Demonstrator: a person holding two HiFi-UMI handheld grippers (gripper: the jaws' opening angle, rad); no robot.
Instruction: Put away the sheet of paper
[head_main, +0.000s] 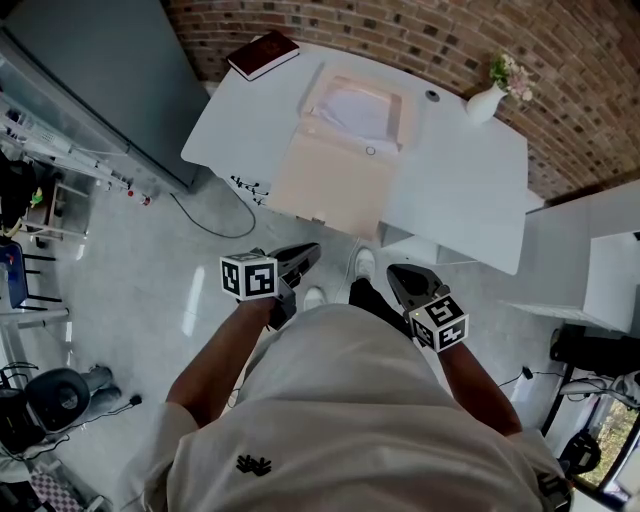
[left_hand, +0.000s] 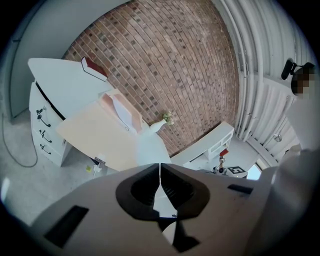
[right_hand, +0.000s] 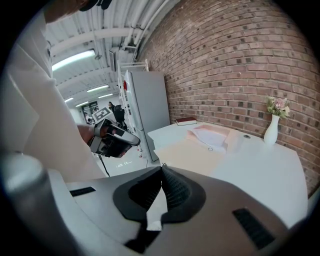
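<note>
The sheet of paper (head_main: 356, 108) lies white and slightly crumpled in a shallow beige box (head_main: 398, 112) on the white desk (head_main: 465, 190). The box's beige lid (head_main: 330, 182) lies flat toward me. In the gripper views the paper (left_hand: 121, 107) (right_hand: 212, 134) shows far ahead of the jaws. My left gripper (head_main: 305, 252) (left_hand: 159, 165) and right gripper (head_main: 395, 272) (right_hand: 161, 167) hang close to my body, short of the desk's near edge. Both are shut with nothing between the jaws.
A dark red book (head_main: 262, 54) lies at the desk's far left corner, and a white vase (head_main: 486, 101) with flowers stands at the far right. A grey cabinet (head_main: 110, 80) stands to the left. A brick wall (head_main: 420, 35) runs behind the desk. A cable (head_main: 205, 222) trails on the floor.
</note>
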